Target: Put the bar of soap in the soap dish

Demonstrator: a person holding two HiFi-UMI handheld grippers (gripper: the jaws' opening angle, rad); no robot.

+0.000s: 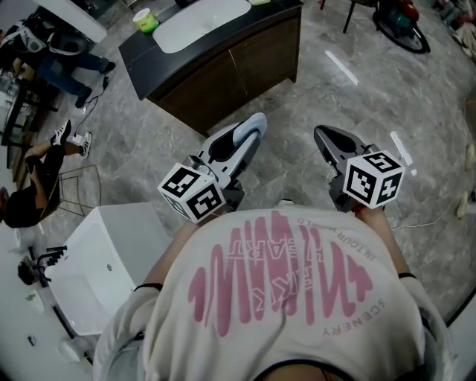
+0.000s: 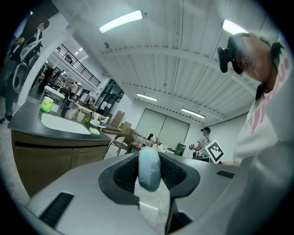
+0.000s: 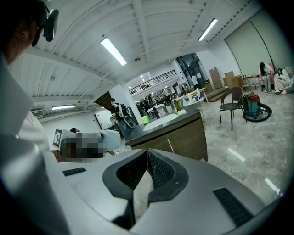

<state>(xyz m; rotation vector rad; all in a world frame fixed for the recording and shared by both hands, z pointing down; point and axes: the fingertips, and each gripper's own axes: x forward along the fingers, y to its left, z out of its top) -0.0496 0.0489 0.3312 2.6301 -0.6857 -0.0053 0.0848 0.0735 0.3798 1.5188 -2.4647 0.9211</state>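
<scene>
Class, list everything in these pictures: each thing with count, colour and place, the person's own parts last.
pale blue bar of soap: one, pale blue, held in the left claw
brown wooden cabinet with black top: one, brown and black, top of the head view
white basin: one, white, sunk in the cabinet top
green round container: one, green, on the top beside the basin
white box-shaped unit: one, white, head view's lower left
left claw: one, grey, shut on the soap
right claw: one, grey, shut and empty

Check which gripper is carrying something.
The left gripper: its jaws clamp a pale blue bar of soap. The right gripper has its jaws shut with nothing between them.
</scene>
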